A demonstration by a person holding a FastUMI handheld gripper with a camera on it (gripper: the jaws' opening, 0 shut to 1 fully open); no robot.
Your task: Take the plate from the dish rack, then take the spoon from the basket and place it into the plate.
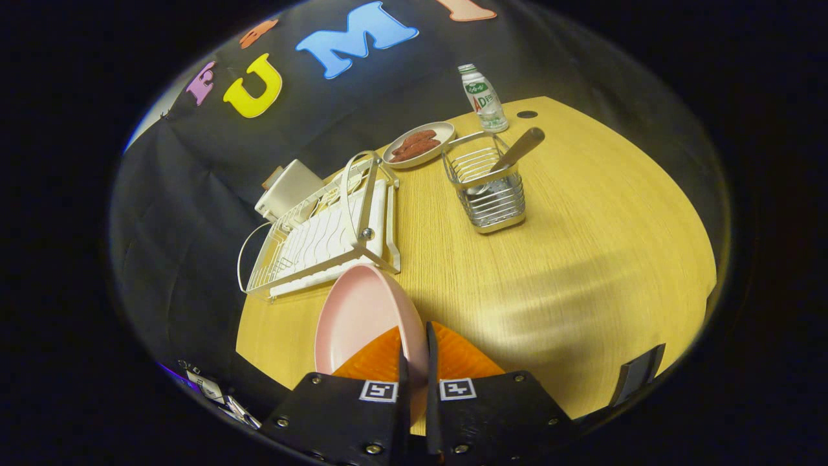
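Surface: pale wood-grain surface (582, 259) against a black cloth wall, lit unevenly with a bright patch on the near side.
Fingers: the gripper (414, 369) has its two orange fingers (462, 356) closed together on the rim of the pink plate (362, 317), one on each face, holding it on edge.
Plate: out of the dish rack (323, 239), held just in front of the rack's near corner, tilted, apparently above the surface.
Plate handling: looks rigid, smooth and light, probably plastic or melamine; a glossy rim held by a narrow pinch could pivot or slip, so it likely wants setting down gently and flat.
Spoon: the spoon (517, 150) stands in the wire basket (495, 194) beyond the fingers, handle leaning out over the rim; that free handle looks the natural place to grip, thin and stiff.
Other things: a small dish of reddish food (417, 145) and a white bottle (485, 97) behind the basket.
Writing: the bottle has a green and red label, too small to read reliably.
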